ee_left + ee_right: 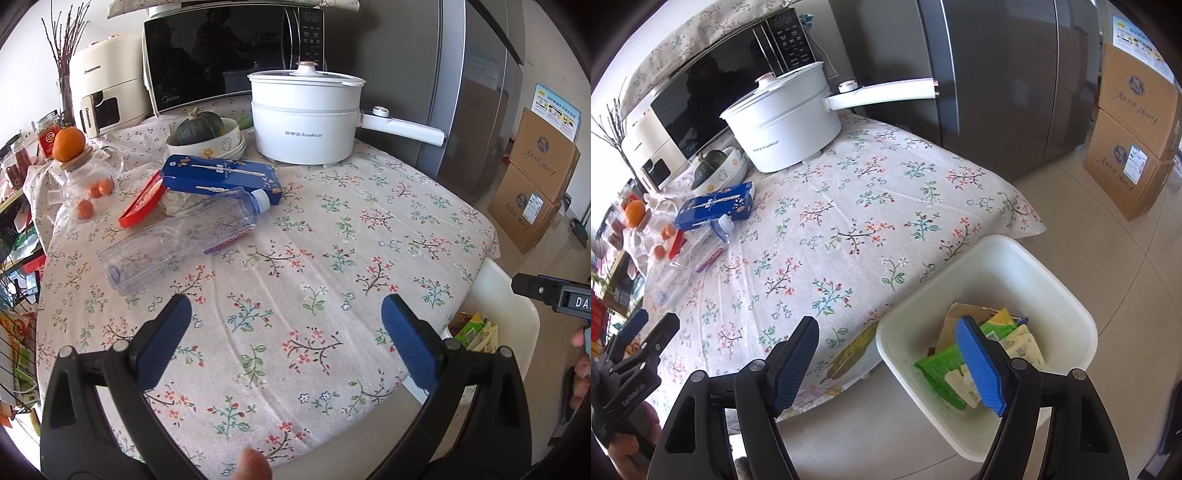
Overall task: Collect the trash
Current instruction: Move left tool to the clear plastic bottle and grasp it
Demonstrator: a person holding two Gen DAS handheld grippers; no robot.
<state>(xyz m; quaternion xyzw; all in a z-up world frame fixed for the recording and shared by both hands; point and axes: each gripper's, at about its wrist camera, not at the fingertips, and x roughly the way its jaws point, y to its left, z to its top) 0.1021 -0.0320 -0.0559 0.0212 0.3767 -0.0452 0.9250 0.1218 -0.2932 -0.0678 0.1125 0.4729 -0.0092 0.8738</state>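
While both grippers hang empty with jaws spread wide, trash waits on the table and in the bin

The right gripper (886, 360) gapes above the white plastic bin (1067, 295), which holds green and yellow wrappers (938, 363); the left gripper (286, 332) gapes over the floral tablecloth (295, 240). Toward ten o'clock of it lie a clear empty plastic bottle (177, 240), a red flat lid (142, 205) and a blue carton (221, 177), touching; the white electric pot (303, 122) stands at twelve

bin (517, 314) mostly hidden behind table edge (476, 266).
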